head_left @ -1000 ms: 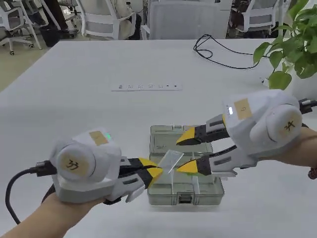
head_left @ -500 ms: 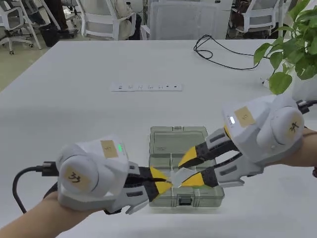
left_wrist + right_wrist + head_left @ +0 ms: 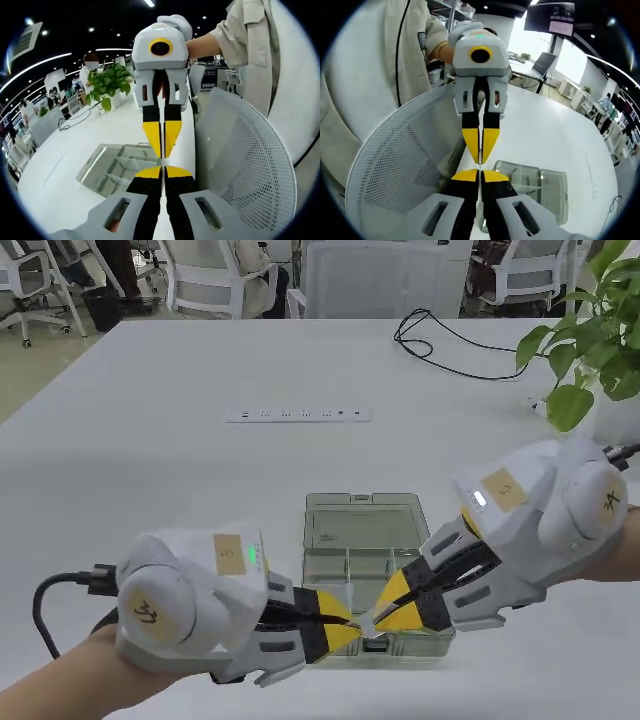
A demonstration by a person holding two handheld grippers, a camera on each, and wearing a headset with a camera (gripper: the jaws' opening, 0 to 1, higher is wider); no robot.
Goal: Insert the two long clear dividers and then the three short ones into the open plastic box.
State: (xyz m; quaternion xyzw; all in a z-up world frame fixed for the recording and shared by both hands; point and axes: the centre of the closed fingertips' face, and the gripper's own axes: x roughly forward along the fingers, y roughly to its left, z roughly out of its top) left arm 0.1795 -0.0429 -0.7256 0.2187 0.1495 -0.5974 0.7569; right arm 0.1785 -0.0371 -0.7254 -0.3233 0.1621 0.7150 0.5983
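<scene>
Dropped both to the box (image 3: 340, 530) front edge; my left gripper (image 3: 343, 634) and right gripper (image 3: 388, 610) pinch one short divider (image 3: 367, 623). Next, I reckon: align slots, press down.

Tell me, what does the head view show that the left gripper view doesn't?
The head view adds the left gripper's white housing and the black cord trailing from it. The left gripper view adds a mesh chair back, the person's beige sleeve and ceiling lights. Both share the open plastic box, the potted plant and the right gripper, tip to tip with the left, both shut on the clear divider.
</scene>
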